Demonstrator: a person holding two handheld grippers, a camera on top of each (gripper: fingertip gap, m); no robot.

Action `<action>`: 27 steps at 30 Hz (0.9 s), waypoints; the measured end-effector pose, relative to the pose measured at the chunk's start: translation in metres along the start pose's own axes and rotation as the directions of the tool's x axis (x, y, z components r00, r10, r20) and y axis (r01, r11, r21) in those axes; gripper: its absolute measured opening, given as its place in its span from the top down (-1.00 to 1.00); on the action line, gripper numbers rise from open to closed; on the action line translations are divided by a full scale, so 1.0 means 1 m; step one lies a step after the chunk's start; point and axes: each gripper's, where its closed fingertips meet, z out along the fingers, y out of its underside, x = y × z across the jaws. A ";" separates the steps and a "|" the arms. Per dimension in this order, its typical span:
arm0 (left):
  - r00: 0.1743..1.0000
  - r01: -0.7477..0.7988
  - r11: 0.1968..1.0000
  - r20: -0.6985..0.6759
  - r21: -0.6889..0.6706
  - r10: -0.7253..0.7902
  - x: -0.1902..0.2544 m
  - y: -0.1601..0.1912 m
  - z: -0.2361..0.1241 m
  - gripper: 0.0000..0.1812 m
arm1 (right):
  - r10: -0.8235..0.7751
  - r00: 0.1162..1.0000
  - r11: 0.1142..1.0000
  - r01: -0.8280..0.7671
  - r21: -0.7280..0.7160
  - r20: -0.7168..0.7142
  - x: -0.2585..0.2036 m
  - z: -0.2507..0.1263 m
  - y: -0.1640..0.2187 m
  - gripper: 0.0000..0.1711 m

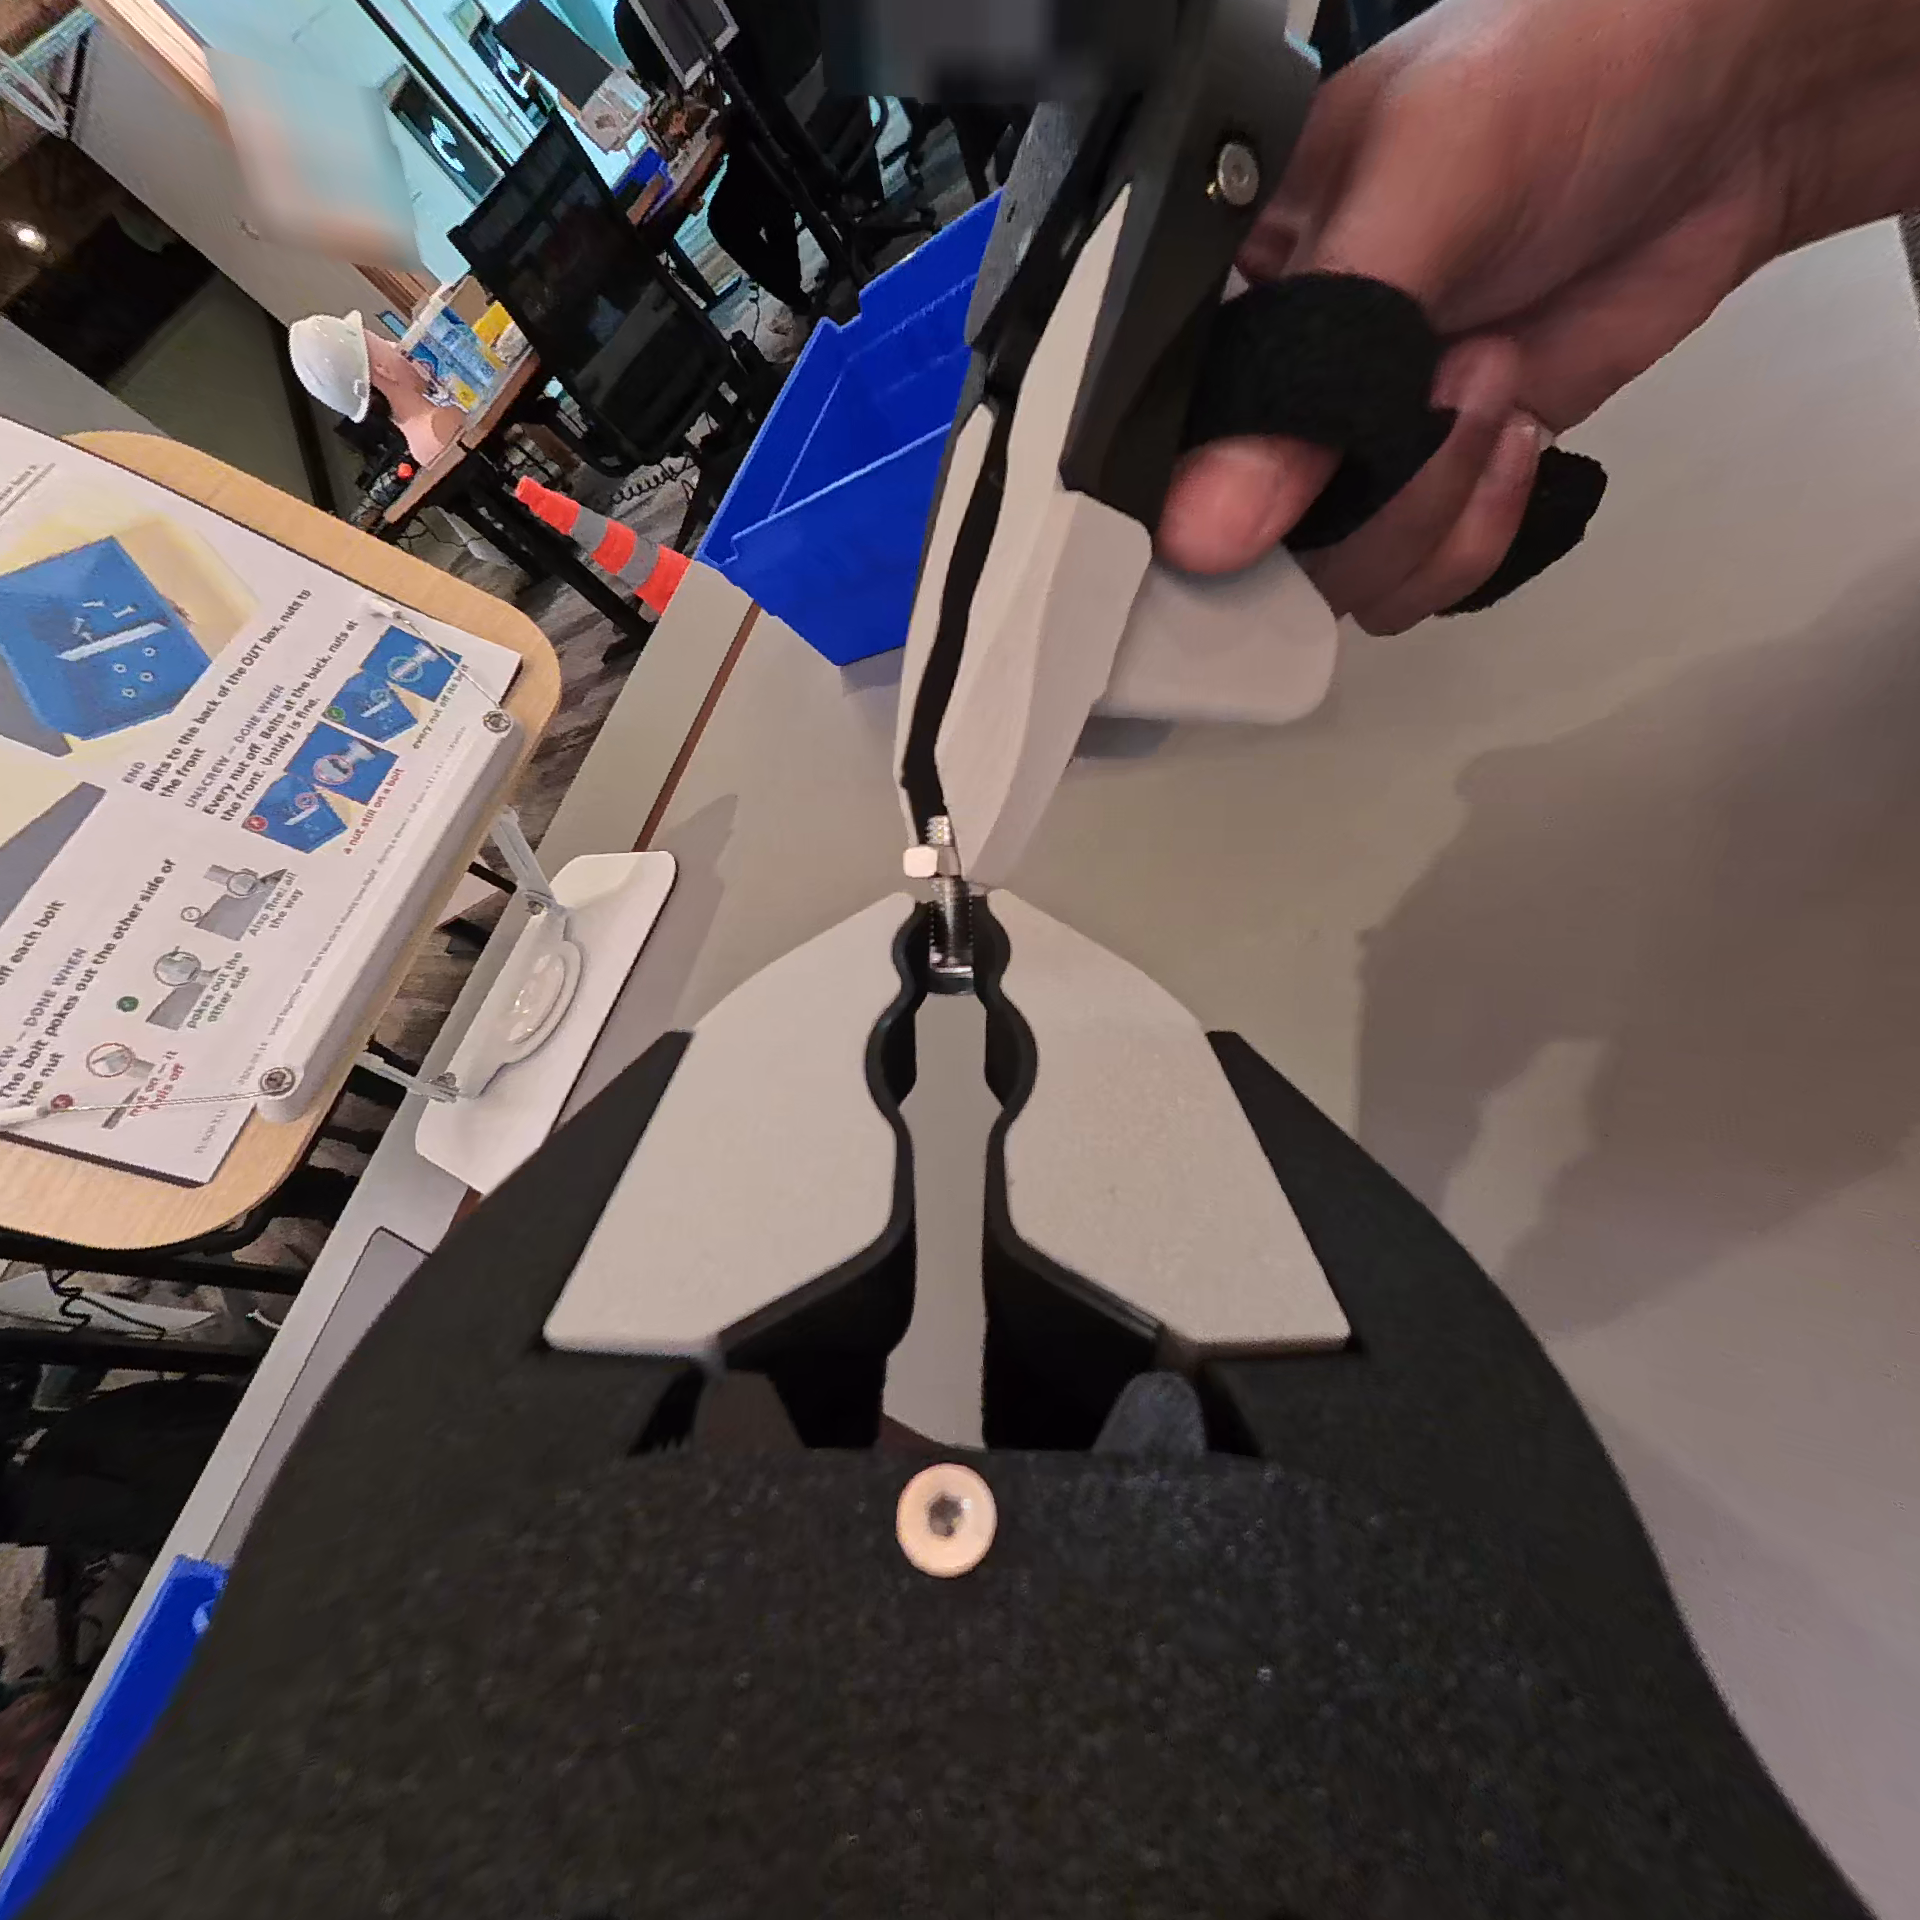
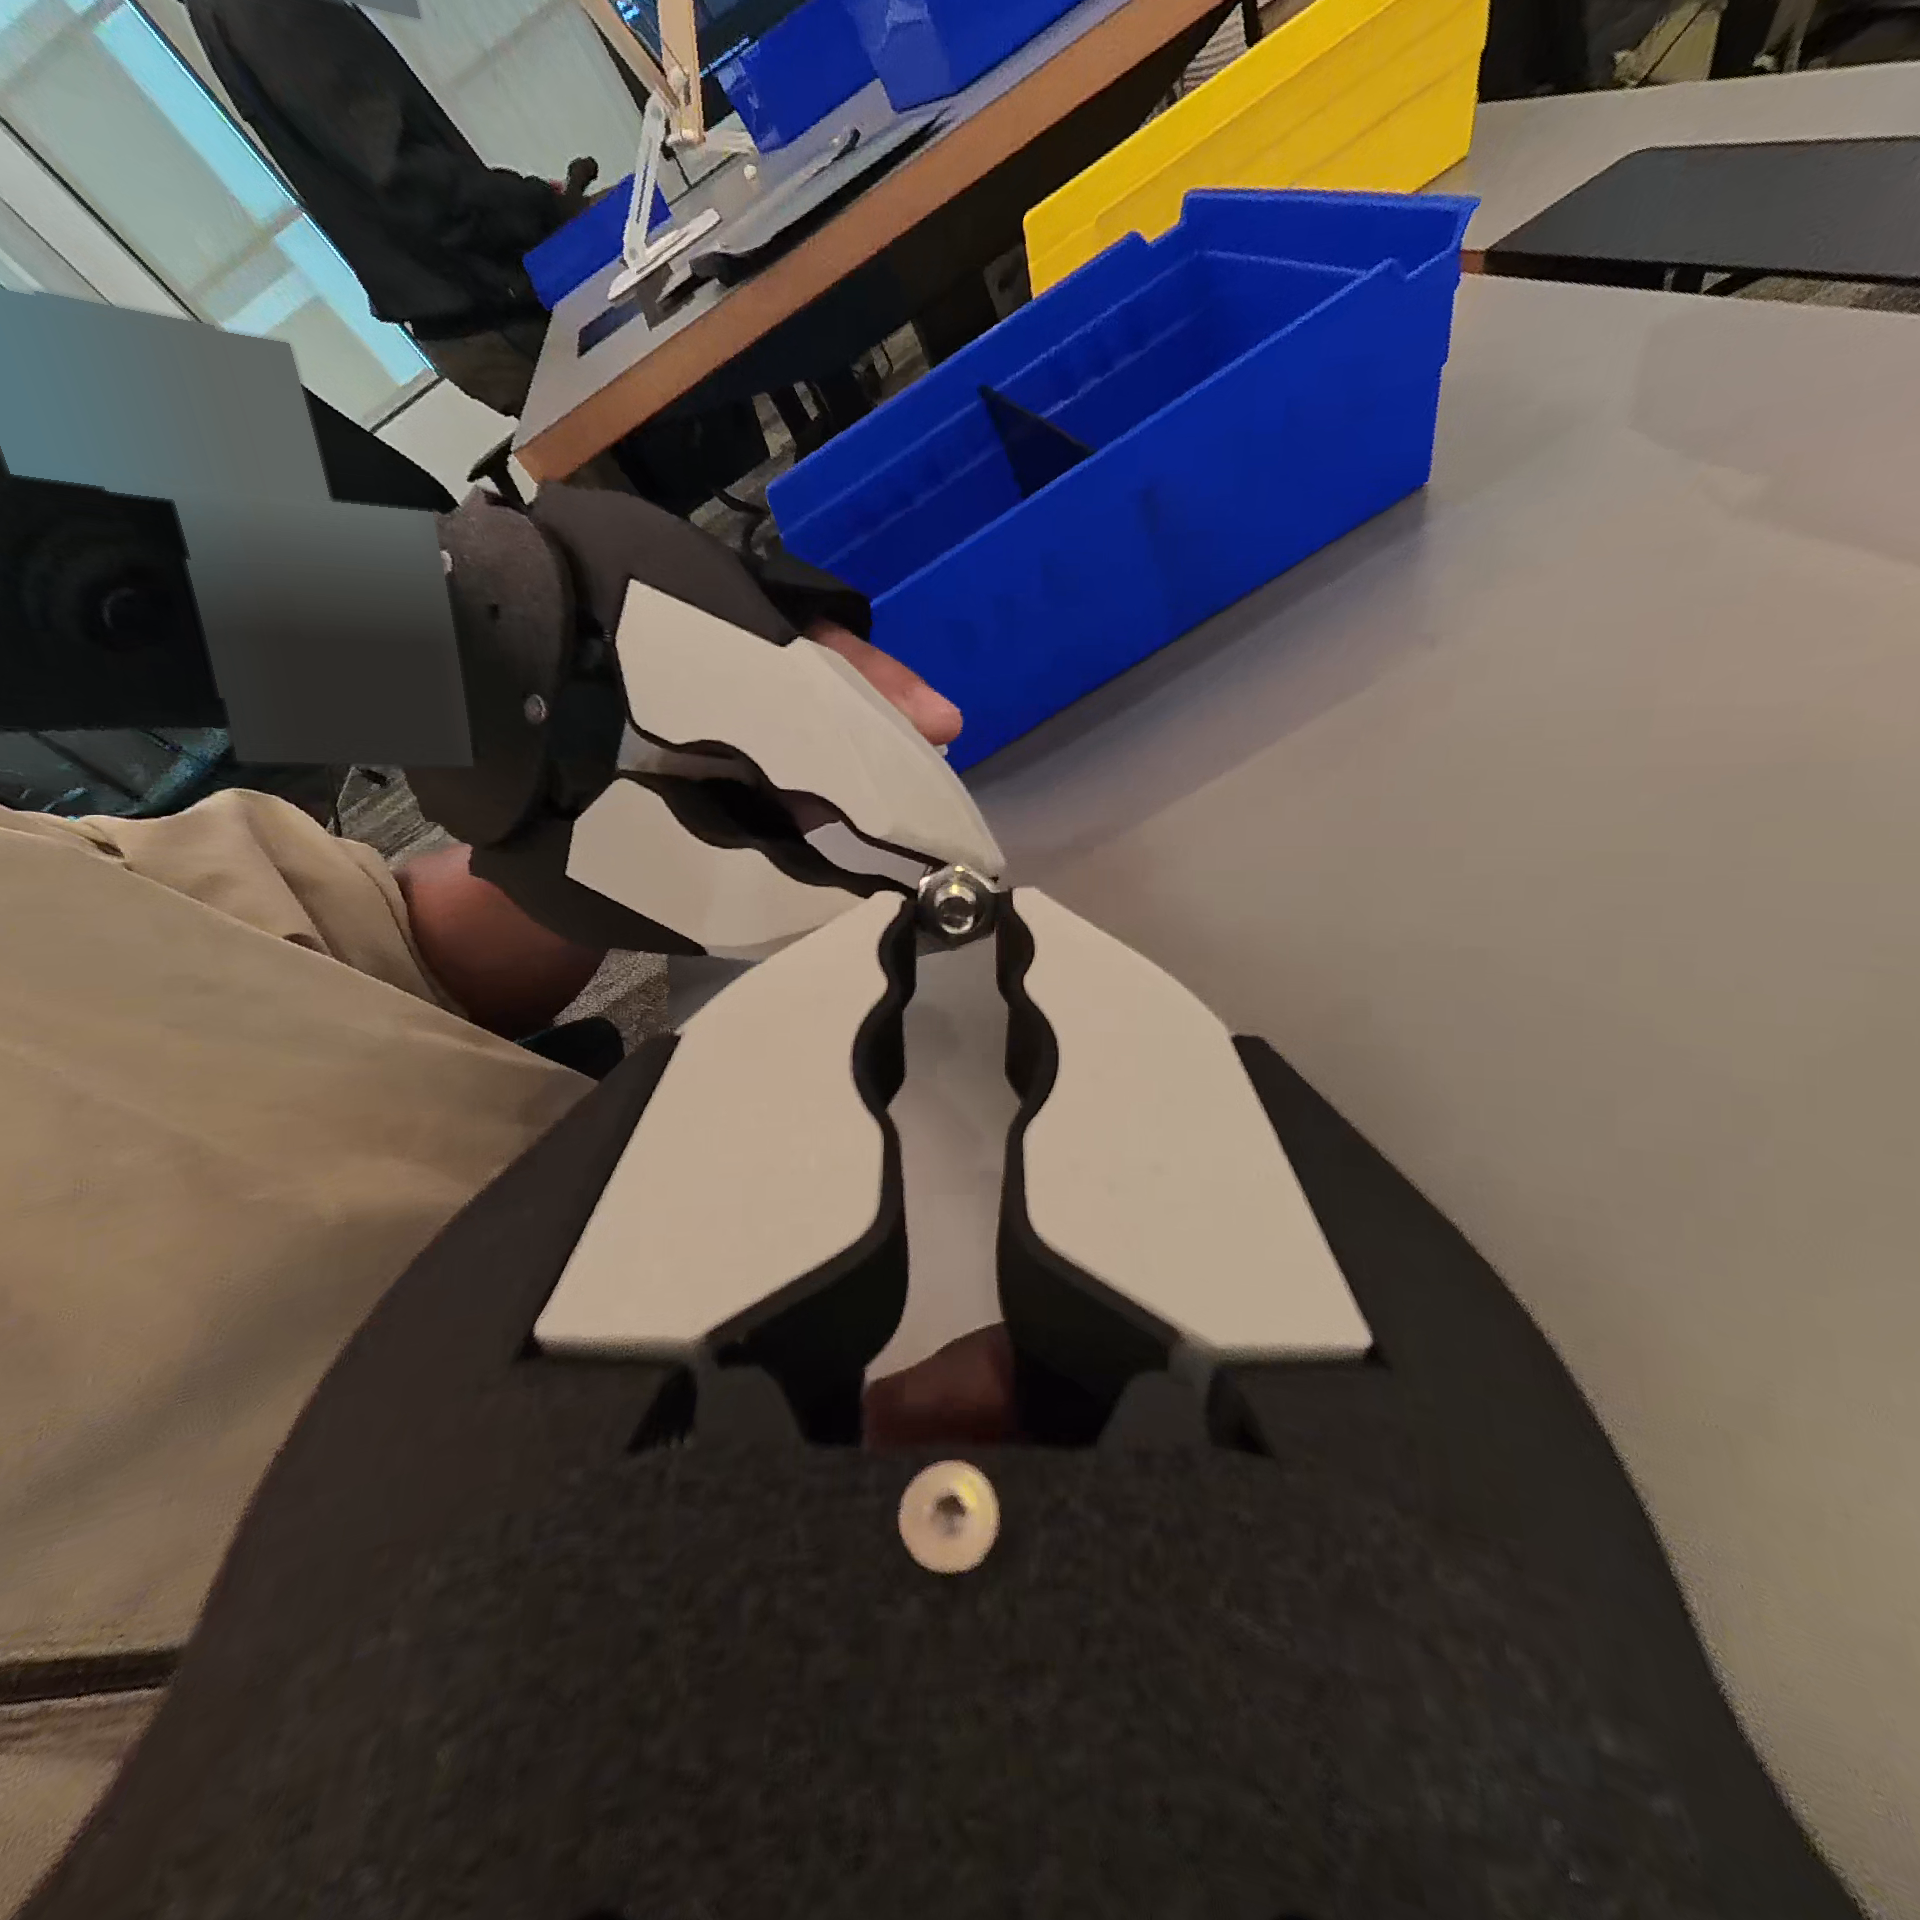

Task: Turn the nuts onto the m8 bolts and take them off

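Note:
In the left wrist view my left gripper [image 1: 948, 906] is shut on a silver M8 bolt [image 1: 948, 940], gripping near its head, with the threaded shaft pointing away. A silver hex nut [image 1: 927, 860] sits on the thread, and the bolt's tip shows just beyond it. My right gripper [image 1: 943, 844] comes down from above, held by a hand, and is shut on the nut. In the right wrist view my right gripper [image 2: 956, 902] closes around the nut [image 2: 956, 914], seen end-on. The left gripper [image 2: 961, 871] reaches in from the left.
A blue divided bin [image 2: 1143, 540] stands on the grey table [image 2: 1558, 831] beyond the grippers; it also shows in the left wrist view [image 1: 831, 499]. A yellow bin [image 2: 1299, 135] stands behind it. An instruction sheet [image 1: 208, 810] lies on a side table at the left. Both grippers' tips are close together, under 4 cm apart.

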 end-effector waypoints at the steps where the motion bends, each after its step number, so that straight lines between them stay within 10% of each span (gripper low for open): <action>1: 1.000 -0.009 1.000 0.006 -0.002 0.009 0.001 0.000 0.000 0.92 | -0.005 1.000 1.000 0.005 0.000 -0.003 0.000 0.000 0.000 0.83; 13: 0.974 0.184 0.981 0.126 0.056 -0.189 -0.028 0.006 -0.008 0.48 | -0.052 0.991 0.993 0.065 0.103 -0.123 0.020 -0.019 -0.016 0.84; 21: 0.576 0.732 0.651 0.325 0.203 -0.750 -0.053 0.067 -0.015 0.07 | -0.289 0.745 0.907 0.414 0.076 -0.602 0.044 -0.059 -0.014 0.84; 27: 0.552 0.690 0.684 0.439 0.237 -0.709 -0.042 0.085 -0.023 0.01 | -0.261 0.624 0.896 0.441 0.057 -0.736 0.052 -0.079 0.003 0.84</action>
